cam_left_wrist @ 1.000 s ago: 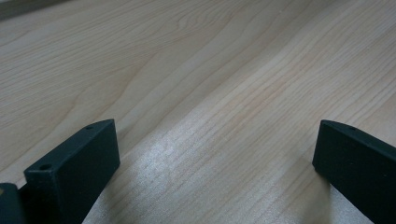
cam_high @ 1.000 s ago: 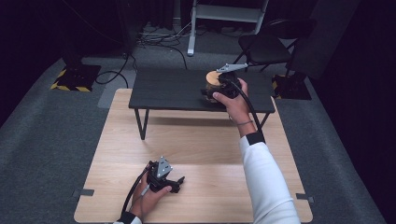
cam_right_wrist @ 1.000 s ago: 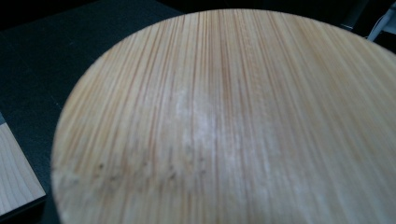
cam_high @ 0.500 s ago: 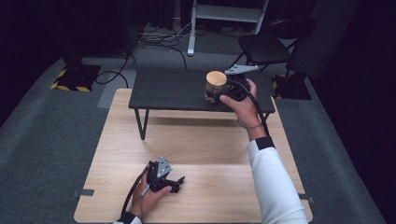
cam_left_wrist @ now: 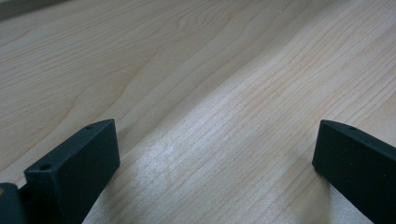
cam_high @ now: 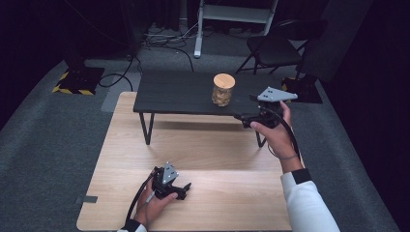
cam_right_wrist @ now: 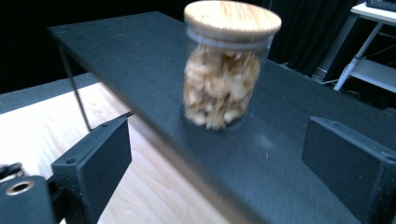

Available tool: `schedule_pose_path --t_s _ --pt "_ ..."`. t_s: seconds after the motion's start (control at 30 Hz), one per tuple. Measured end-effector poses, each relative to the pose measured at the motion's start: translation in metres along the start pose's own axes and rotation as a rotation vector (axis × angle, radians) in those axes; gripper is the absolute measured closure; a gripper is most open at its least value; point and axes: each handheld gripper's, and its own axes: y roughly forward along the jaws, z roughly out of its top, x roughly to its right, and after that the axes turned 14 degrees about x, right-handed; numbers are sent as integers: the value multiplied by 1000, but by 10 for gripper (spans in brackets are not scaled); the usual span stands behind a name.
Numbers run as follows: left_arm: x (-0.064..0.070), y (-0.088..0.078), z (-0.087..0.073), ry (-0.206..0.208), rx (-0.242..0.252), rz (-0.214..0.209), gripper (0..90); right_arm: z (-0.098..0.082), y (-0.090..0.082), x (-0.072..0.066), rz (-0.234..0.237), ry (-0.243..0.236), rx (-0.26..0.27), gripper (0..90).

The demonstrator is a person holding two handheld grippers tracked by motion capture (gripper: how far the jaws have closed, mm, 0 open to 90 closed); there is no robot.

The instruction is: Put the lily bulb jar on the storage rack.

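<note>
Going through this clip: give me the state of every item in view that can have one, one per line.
Jar: upright on the black shelf, wooden lid on, filled with pale pieces, nothing touching it.
Right gripper: jaws have just been opening, now open, empty, clear of the jar.
Left gripper: open, empty, low over the wooden table.

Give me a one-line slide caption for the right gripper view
Open right gripper facing a wooden-lidded jar of pale pieces standing free on the black shelf.
</note>
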Motion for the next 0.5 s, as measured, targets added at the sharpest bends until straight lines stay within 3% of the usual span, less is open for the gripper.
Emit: schedule_pose_path --t_s 0.37,0.5 --pt "0 0 0 1 0 0 6 -49 -57 -24 3 -28 -21 71" --pt "0 0 0 0 0 0 6 -72 -73 -31 -11 -8 -23 71"
